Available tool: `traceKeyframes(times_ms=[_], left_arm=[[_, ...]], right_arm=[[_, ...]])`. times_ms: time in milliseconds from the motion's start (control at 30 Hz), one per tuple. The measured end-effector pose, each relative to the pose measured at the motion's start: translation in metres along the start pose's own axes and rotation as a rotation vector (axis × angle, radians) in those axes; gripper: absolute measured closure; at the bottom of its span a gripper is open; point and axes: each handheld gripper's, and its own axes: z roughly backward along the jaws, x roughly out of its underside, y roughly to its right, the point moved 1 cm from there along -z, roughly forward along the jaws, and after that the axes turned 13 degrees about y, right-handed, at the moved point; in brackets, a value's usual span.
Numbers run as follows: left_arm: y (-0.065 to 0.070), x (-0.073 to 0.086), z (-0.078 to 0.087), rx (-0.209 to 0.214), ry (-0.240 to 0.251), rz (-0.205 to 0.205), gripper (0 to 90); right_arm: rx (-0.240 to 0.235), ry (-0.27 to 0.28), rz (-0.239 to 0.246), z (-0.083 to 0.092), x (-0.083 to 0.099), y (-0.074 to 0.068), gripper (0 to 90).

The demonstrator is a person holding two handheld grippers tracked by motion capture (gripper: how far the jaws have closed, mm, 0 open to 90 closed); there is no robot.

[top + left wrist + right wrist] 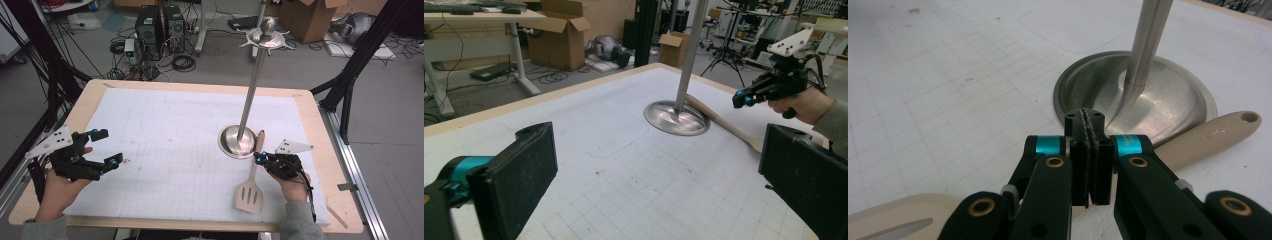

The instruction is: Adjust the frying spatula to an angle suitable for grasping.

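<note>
A beige slotted spatula (251, 192) lies on the white grid mat, its handle (1213, 137) resting against the round steel base (239, 141) of a tall utensil stand. My right gripper (258, 157) hovers just over the middle of the handle, pads pressed together with nothing between them (1090, 120). The spatula's blade (893, 220) pokes out below the jaws. My left gripper (109, 147) rests at the left side of the mat, wide open and empty (659, 175), pointing toward the stand base (676, 117) and the right gripper (740, 98).
The stand's pole (252, 80) rises to a hooked top ring (267, 37) above the table's far right. A wooden table rim (345, 150) borders the mat. Computers, cables and cardboard boxes (310, 17) sit on the floor beyond.
</note>
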Motion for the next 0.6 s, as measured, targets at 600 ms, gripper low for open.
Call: traceKeyframes(times_ms=[600], left_arm=[[0.000, 0.003, 0.000, -0.001, -0.012, 0.002, 2.7]], right_arm=[[0.002, -0.062, 0.003, -0.020, 0.015, 0.002, 89.8]])
